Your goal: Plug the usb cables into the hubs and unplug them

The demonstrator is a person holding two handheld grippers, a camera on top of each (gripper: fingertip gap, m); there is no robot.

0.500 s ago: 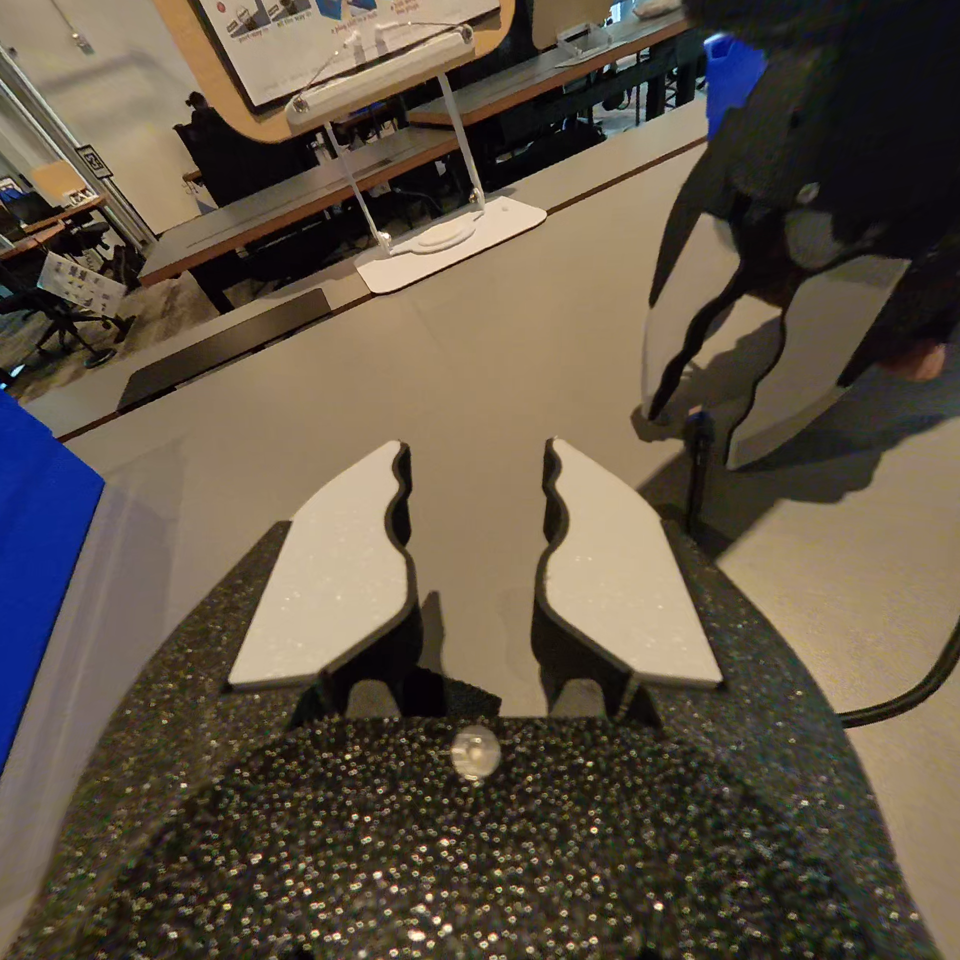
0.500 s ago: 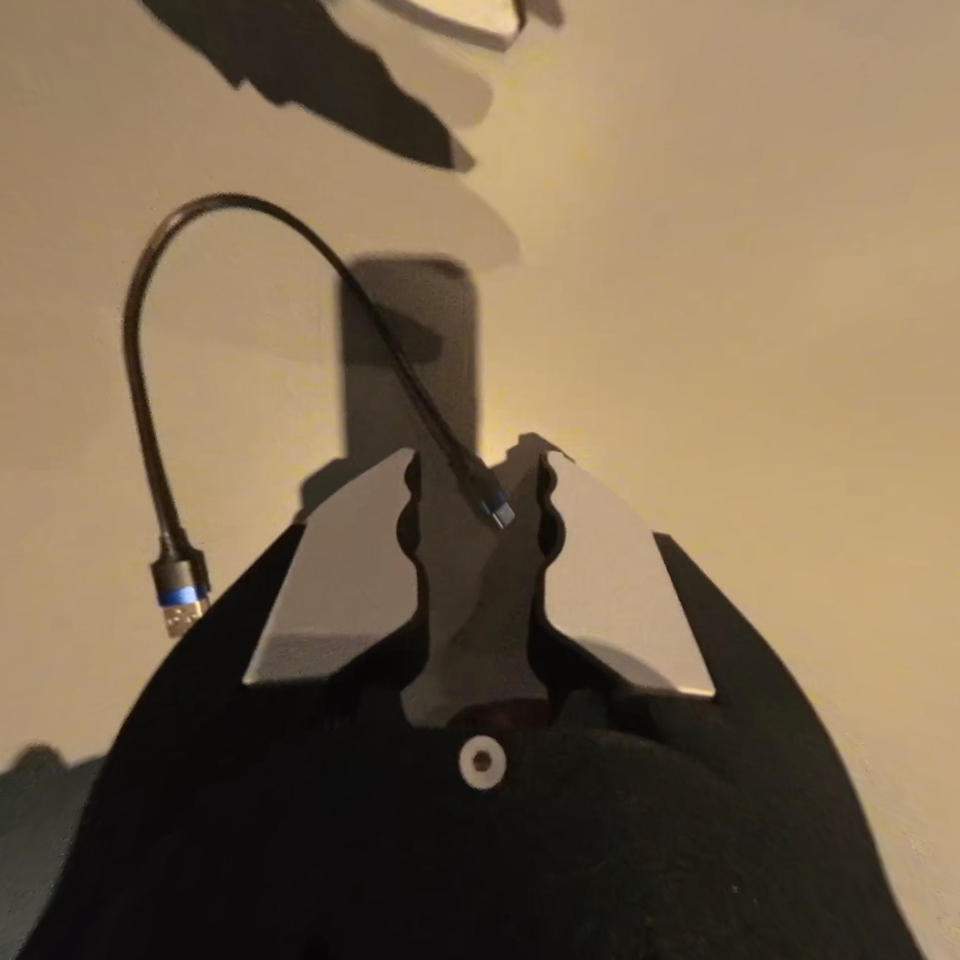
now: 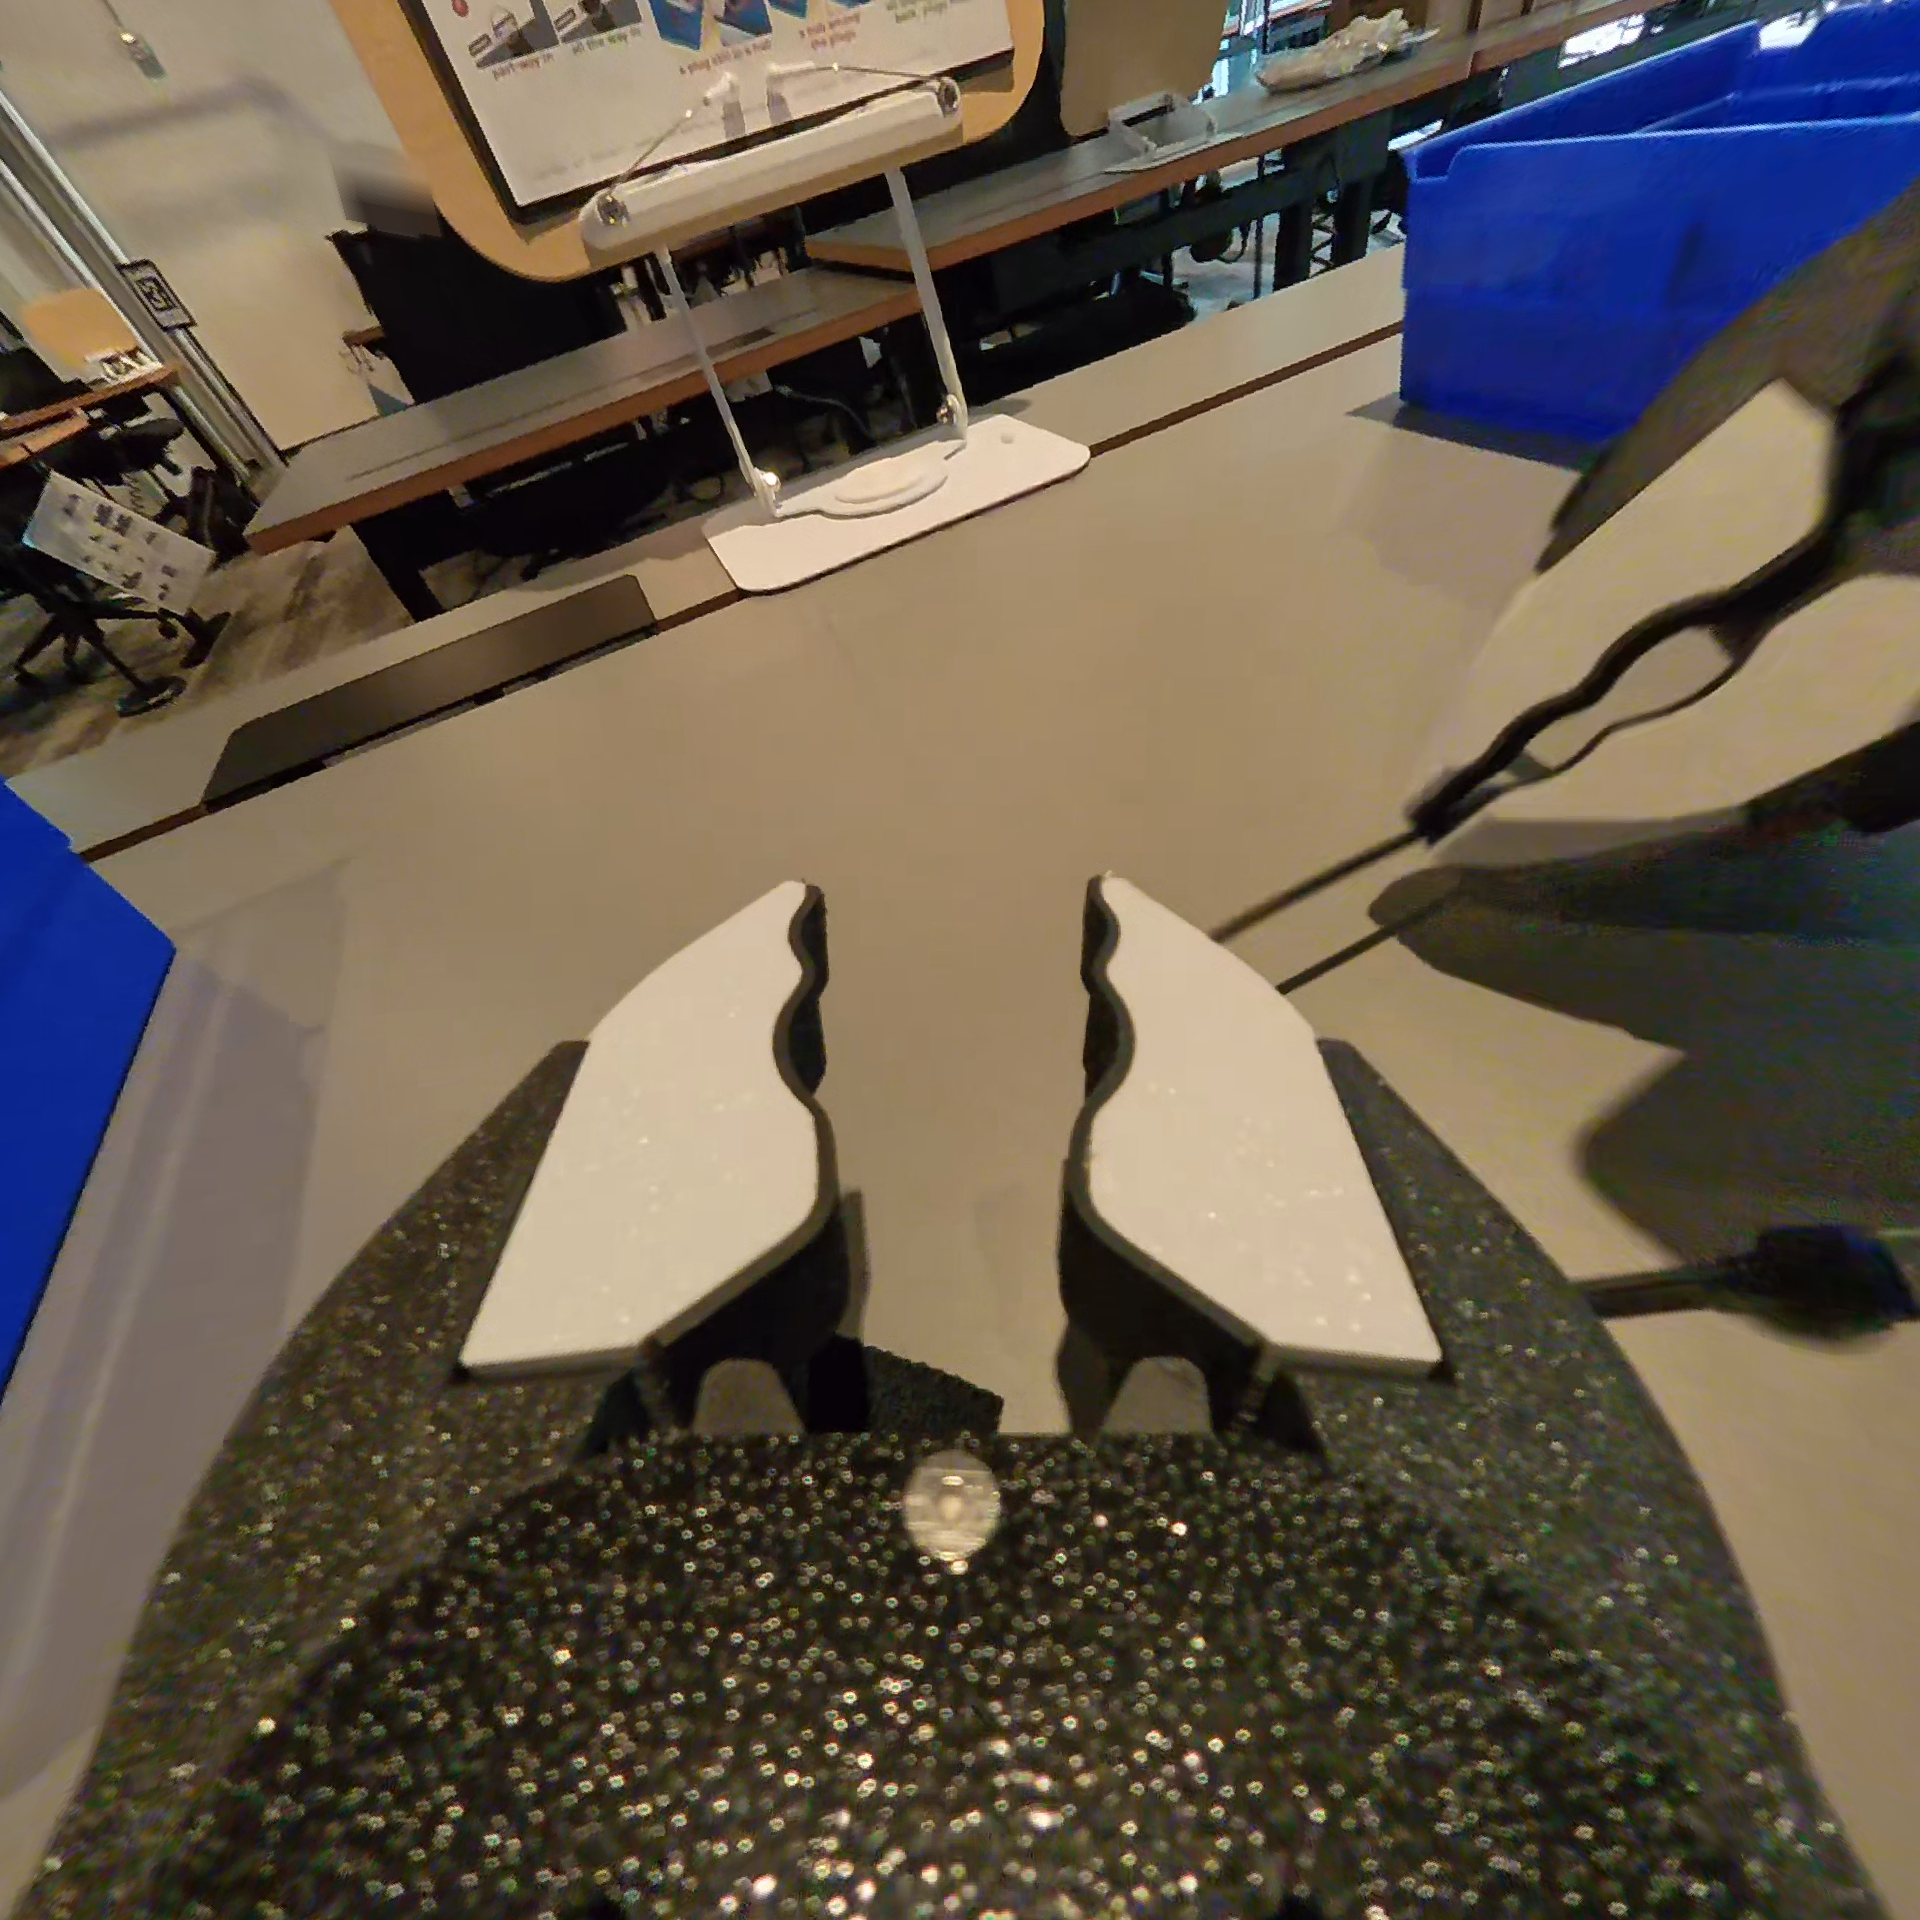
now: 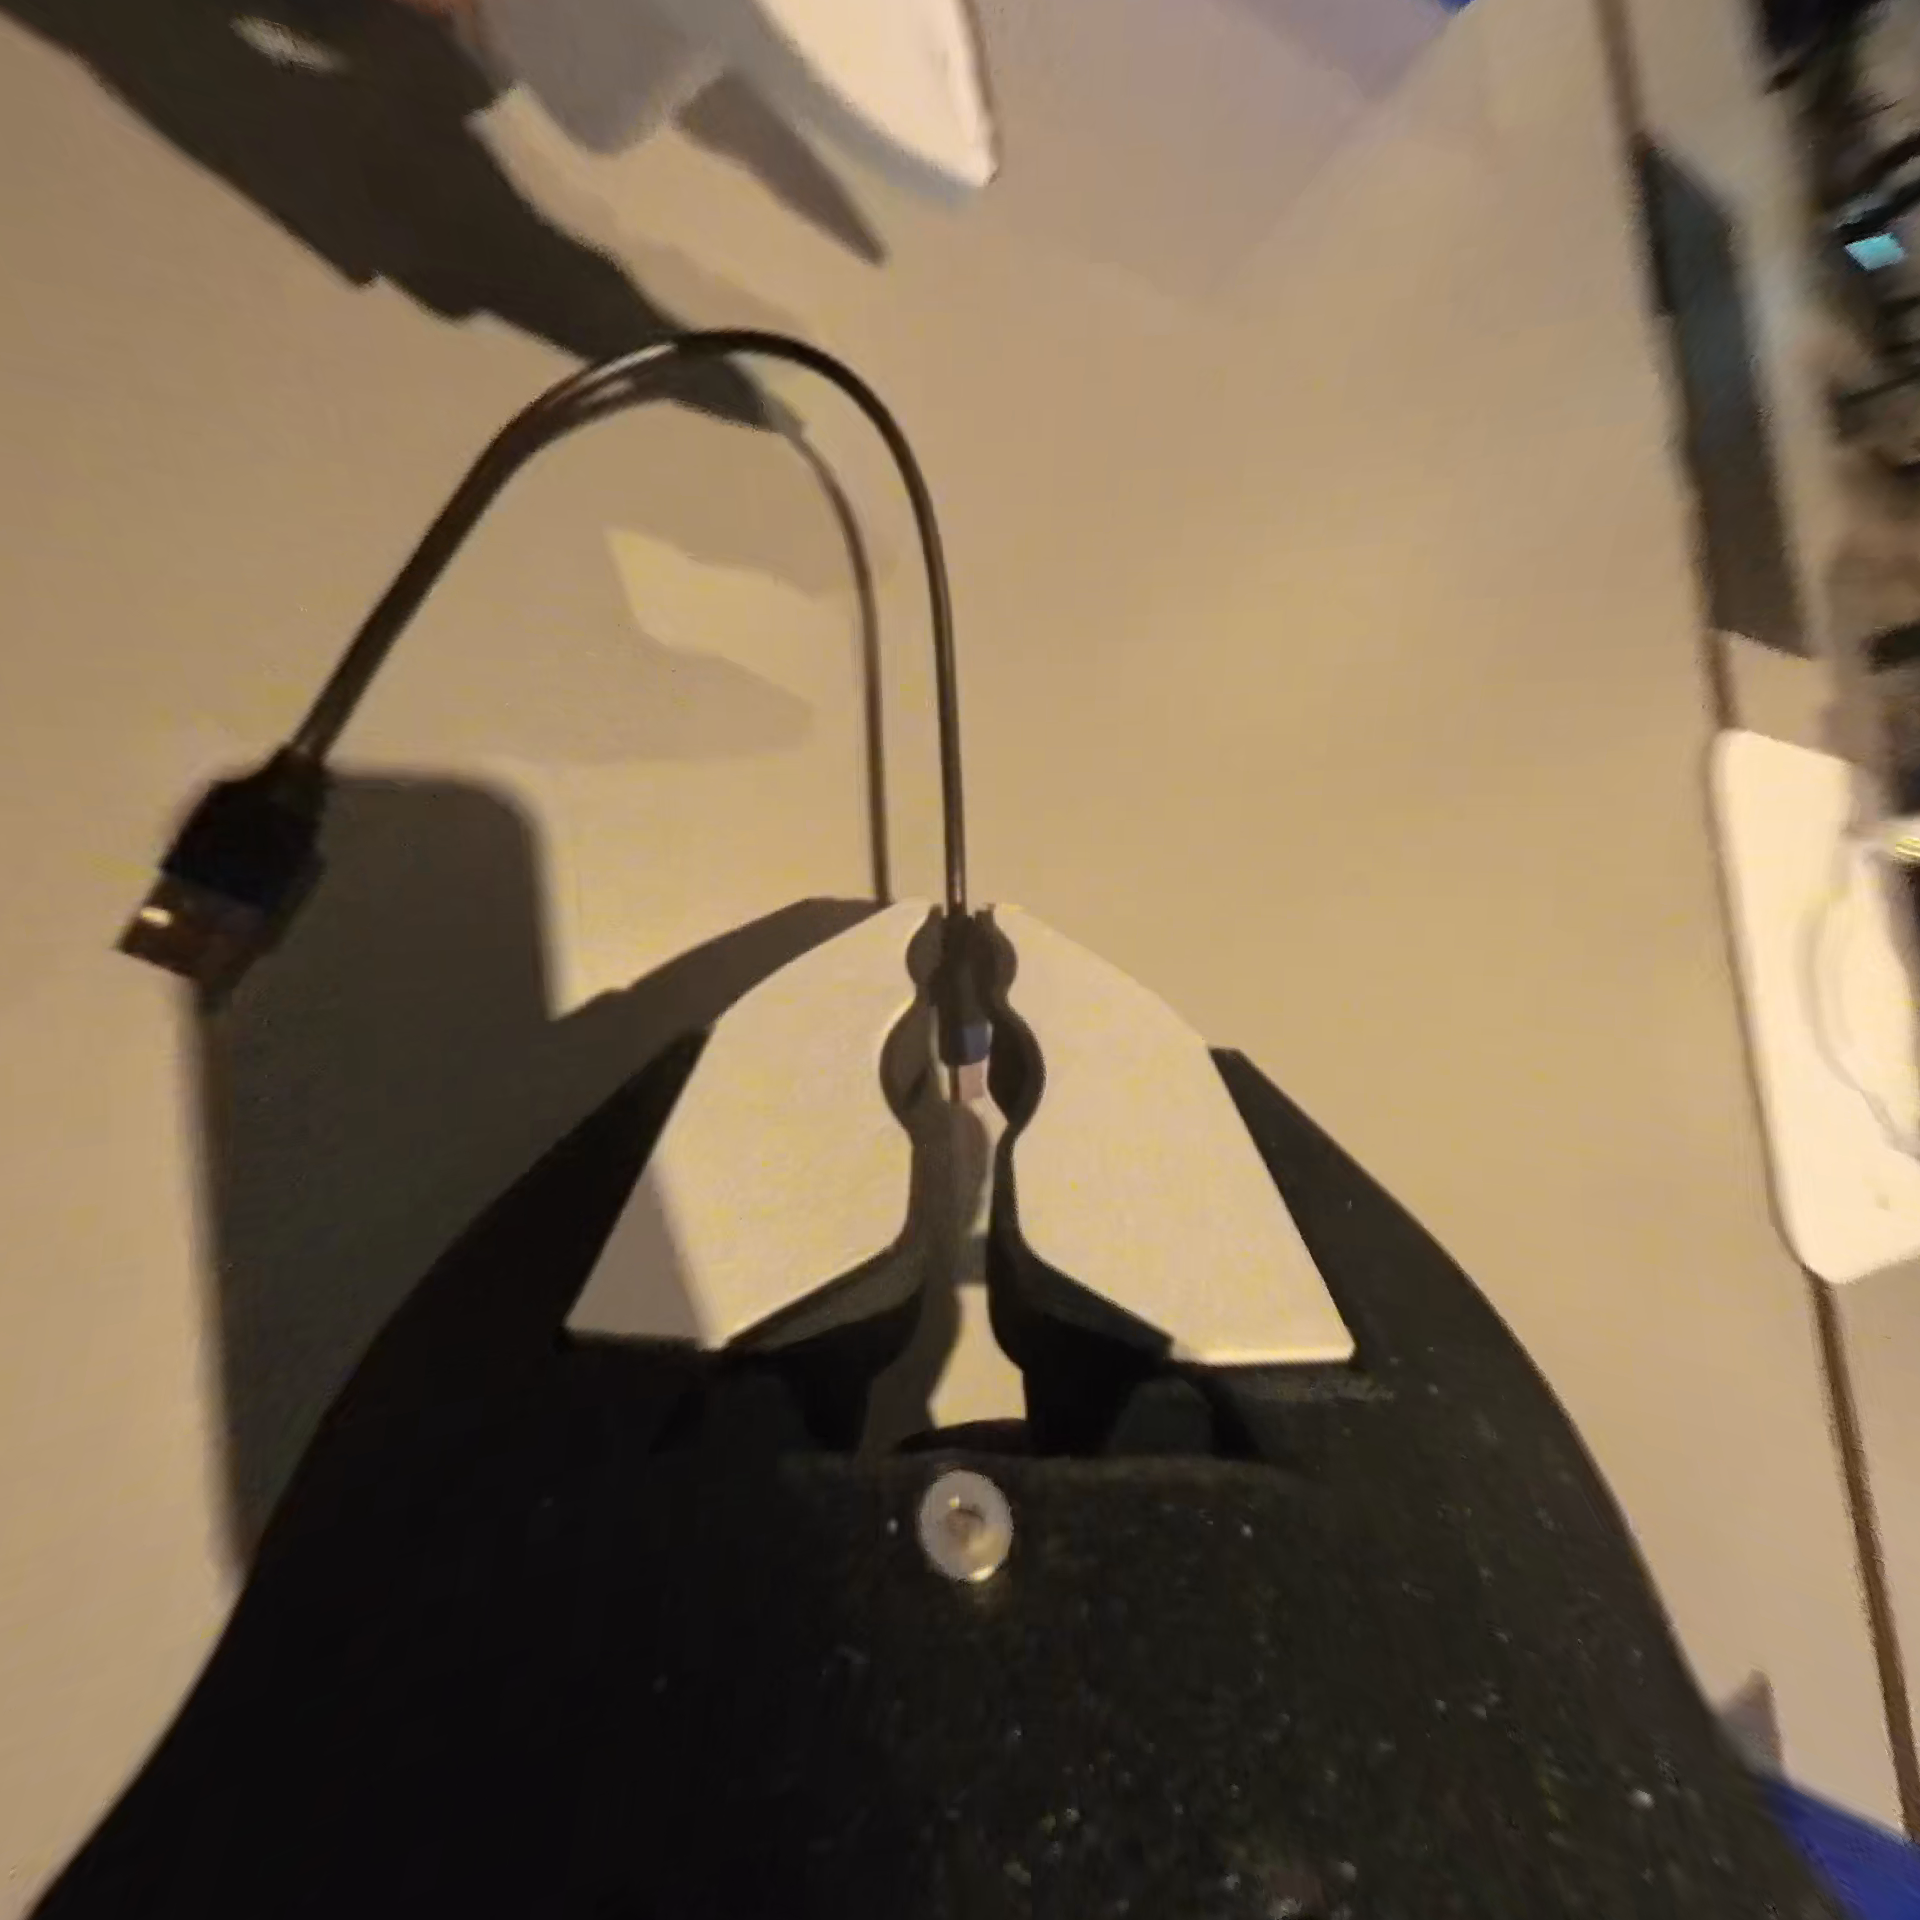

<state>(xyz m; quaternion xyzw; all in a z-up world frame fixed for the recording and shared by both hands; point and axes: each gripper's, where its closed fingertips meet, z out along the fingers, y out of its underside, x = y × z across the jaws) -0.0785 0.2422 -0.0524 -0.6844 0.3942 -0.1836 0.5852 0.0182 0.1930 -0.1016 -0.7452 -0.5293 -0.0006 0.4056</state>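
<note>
Since half a second ago, right gripper [image 4: 964, 920] has shut on the small plug of the usb cable [image 4: 940, 665] and lifted it clear of the table; before, that plug lay loose between spread fingers. Left gripper [image 3: 951, 935] has barely shifted, though its view now takes in more of the room.

Right jaws: closed on the small connector, which sits in the scalloped notches near the fingertips, metal tip pointing back toward the camera. Cord rises from the tips, arches over, comes down to the larger plug [image 4: 223, 868] hanging at left (blurred, so I cannot tell whether it touches the table [image 4: 1299, 623]).

Left jaws: open, nothing between them, hovering over bare grey table. In the left wrist view the right gripper sits off to the right, cord trailing from its tips.

Handling, as a judgement: cable is light and limp, short enough to hold an arch but it will swing. Take it by the rigid plug housing, never mid-cord. The present hold leaves the small tip facing inward, so plugging likely needs the free larger plug taken by the left gripper.

No hub seen in either view. Farther out: white stand [image 3: 894, 488], blue bin [image 3: 1558, 260], poster board behind.
</note>
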